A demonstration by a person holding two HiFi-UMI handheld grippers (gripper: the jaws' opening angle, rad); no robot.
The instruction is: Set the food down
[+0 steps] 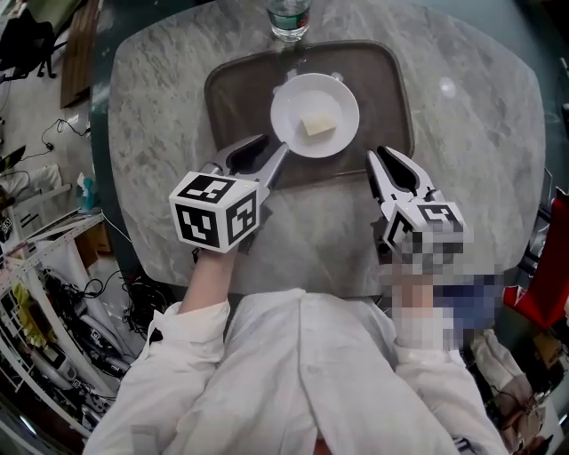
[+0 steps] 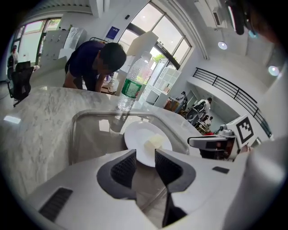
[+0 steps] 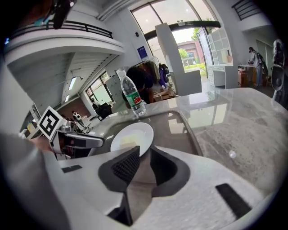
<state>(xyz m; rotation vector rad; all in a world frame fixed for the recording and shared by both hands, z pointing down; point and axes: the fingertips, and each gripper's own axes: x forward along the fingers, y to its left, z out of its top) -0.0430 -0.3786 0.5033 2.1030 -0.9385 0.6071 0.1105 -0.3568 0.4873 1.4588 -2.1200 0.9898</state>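
Table (image 1: 160,133) bears tray (image 1: 236,98), set toward far side. Plate (image 1: 292,107) on tray, about mid-tray. Food piece (image 1: 318,126) on plate, near plate's middle. Bottle (image 1: 289,16) upright on table just behind tray, in line with plate. Left gripper (image 1: 269,149) at tray's near-left, tips at plate's near-left rim, rim between jaws. Right gripper (image 1: 385,156) over tray's near-right corner, right of plate, apart from it. Grippers flank plate, left one closer.

No legible text. Green label on water bottle (image 2: 131,88) was too blurred; blue wall sign (image 2: 112,32) was unreadable.
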